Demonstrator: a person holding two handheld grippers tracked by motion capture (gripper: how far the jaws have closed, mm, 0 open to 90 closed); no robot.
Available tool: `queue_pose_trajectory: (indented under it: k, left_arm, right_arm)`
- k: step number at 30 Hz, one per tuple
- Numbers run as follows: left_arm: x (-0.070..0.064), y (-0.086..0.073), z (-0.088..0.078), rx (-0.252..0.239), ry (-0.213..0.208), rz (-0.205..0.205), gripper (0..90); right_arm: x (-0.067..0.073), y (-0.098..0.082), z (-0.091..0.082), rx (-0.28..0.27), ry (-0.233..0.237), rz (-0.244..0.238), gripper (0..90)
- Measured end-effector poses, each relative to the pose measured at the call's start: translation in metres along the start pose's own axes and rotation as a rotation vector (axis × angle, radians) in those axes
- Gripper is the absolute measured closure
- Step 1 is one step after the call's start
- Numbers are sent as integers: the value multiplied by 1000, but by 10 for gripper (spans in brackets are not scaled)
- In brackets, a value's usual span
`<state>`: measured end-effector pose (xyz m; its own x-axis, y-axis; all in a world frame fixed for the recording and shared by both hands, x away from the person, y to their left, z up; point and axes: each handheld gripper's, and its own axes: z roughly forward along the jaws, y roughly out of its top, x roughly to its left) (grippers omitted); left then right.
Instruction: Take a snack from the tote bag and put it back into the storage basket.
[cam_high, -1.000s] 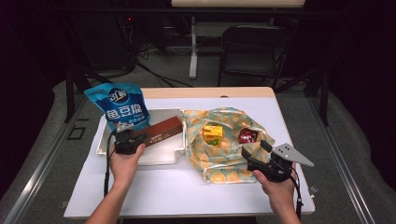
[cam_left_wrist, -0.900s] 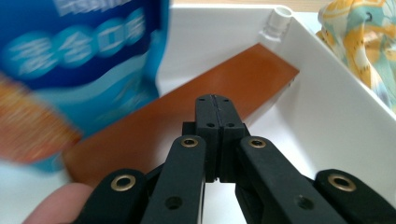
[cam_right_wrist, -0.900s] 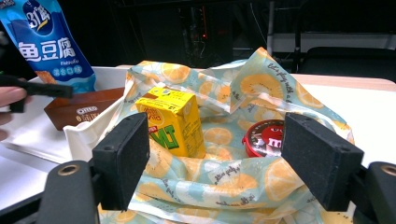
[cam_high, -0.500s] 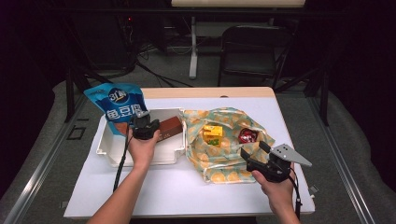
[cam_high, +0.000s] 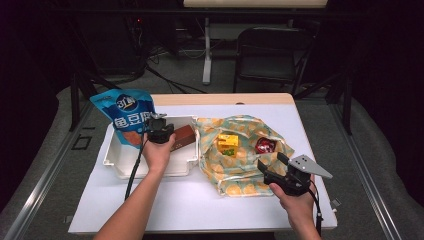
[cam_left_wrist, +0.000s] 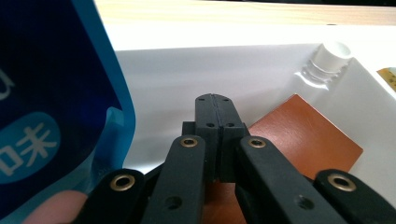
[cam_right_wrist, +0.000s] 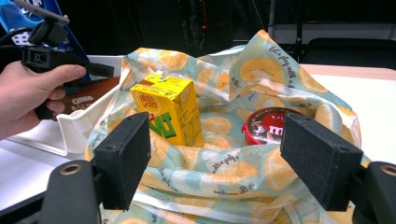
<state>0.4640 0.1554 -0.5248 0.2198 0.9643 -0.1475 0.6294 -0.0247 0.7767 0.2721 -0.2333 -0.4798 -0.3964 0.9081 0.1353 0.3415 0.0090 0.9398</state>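
Observation:
My left gripper (cam_high: 157, 120) (cam_left_wrist: 215, 100) hovers over the white tray (cam_high: 120, 162) (cam_left_wrist: 187, 70), its jaws pressed together with nothing between them. Just left of it stands a blue snack pouch (cam_high: 127, 115) (cam_left_wrist: 46, 93). A brown box (cam_high: 182, 136) (cam_left_wrist: 303, 135) lies in the tray below and to its right. My right gripper (cam_high: 272, 162) (cam_right_wrist: 233, 154) is open at the near edge of an orange-print cloth bag (cam_high: 235, 175) (cam_right_wrist: 224, 177). Inside the bag are a yellow juice box (cam_high: 227, 142) (cam_right_wrist: 170, 109) and a red round tin (cam_high: 265, 146) (cam_right_wrist: 271, 128).
A white screw cap (cam_left_wrist: 331, 53) sits at the tray's far corner. The white mat (cam_high: 200, 210) covers the wooden table (cam_high: 225, 98). A dark chair (cam_high: 270, 55) and cables lie beyond the far edge. In the right gripper view the left gripper (cam_right_wrist: 105, 70) reaches in from the left.
The left hand has moved away from me and to the right, from the tray's near edge to over the tray beside the blue pouch. The right gripper has stayed put.

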Motion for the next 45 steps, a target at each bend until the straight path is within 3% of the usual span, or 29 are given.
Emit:
queue_pose_trajectory:
  k: [17, 20, 26, 38, 40, 43, 45]
  left_arm:
    - [7, -23, -26, 0, -146, 112, 900]
    - [10, -27, -30, -2, -148, 155, 900]
    - [22, -29, -35, -11, -177, 185, 900]
    - [34, -25, -34, -56, -158, 185, 900]
    - [30, -25, -38, -57, -161, 177, 900]
    - [14, -27, -45, -52, -179, 192, 900]
    - [0, -30, -48, -40, -218, 191, 900]
  right_arm:
    - [1, -1, 2, 11, -5, -4, 241]
    - [2, -1, 3, 13, -6, -6, 241]
    - [5, -2, 4, 17, -3, -11, 241]
    - [5, -3, 4, 17, -5, -10, 241]
    - [4, -3, 4, 15, -5, -10, 241]
    - [4, -3, 4, 15, -6, -7, 241]
    - [4, -3, 5, 19, -7, -8, 241]
